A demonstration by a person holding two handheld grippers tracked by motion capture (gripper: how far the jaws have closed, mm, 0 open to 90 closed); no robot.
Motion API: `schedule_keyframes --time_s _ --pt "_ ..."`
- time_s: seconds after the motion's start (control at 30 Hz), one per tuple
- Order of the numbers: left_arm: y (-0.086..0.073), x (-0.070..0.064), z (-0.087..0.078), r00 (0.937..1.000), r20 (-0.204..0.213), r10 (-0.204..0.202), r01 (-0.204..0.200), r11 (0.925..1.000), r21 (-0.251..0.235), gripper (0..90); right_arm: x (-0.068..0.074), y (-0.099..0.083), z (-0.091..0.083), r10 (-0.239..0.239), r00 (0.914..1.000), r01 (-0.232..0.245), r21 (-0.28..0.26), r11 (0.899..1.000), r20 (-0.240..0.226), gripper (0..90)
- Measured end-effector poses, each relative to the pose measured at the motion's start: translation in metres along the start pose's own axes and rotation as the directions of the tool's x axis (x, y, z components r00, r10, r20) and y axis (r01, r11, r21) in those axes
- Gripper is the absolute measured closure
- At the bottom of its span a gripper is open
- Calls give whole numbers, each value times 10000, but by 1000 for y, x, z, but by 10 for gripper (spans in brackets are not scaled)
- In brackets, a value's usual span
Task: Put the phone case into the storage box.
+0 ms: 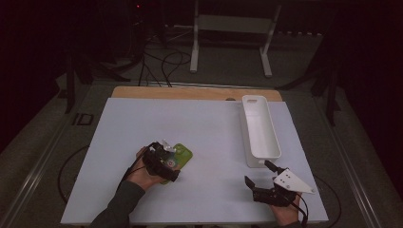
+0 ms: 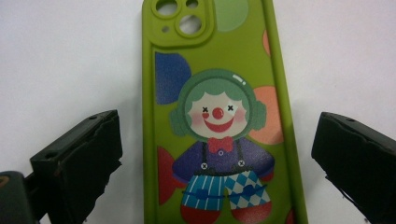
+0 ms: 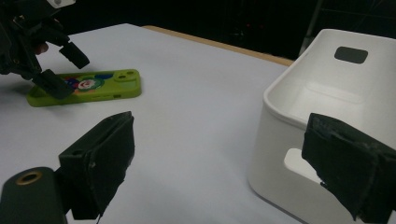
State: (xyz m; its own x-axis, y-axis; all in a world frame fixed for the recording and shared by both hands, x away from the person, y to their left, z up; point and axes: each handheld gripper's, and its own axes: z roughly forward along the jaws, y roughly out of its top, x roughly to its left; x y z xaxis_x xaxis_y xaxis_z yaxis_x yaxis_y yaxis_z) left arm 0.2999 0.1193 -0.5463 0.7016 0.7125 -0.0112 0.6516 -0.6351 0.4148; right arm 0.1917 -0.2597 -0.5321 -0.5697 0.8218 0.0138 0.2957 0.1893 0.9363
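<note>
Jaws of left hand-held gripper (image 2: 215, 154) spread astride green phone case (image 2: 217, 116); right (image 3: 233, 168) spread too.

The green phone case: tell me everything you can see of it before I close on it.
The phone case is lime green, looks like soft matte rubber, and lies flat, printed back up, on the white table. It has a raised camera block with round cutouts at one end, coloured dots and a cartoon clown with green hair, a red nose and a bow tie. The left gripper is open, one jaw on each long side; I cannot tell whether they touch it.
</note>
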Motion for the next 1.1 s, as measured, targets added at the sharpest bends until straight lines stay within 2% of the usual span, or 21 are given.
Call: schedule_keyframes --time_s 0.47,0.67,0.9,1.03,1.1 --pt "-3 2 7 9998 140 -136 130 9992 388 45 0 0 0 8 10000 -8 -8 10000 21 94" --pt "-3 5 9 9987 294 -413 398 9980 487 49 0 0 0 23 10000 -23 -14 10000 21 94" --pt "-4 5 8 9992 248 -320 306 9980 554 62 0 0 0 10 10000 -10 -8 10000 27 94" --pt "-4 4 6 9993 264 -256 242 9984 513 145 0 0 0 37 10000 -37 -18 10000 27 94" --pt "-4 6 4 9993 327 -185 168 9985 513 157 0 0 0 37 10000 -37 -20 10000 31 94"
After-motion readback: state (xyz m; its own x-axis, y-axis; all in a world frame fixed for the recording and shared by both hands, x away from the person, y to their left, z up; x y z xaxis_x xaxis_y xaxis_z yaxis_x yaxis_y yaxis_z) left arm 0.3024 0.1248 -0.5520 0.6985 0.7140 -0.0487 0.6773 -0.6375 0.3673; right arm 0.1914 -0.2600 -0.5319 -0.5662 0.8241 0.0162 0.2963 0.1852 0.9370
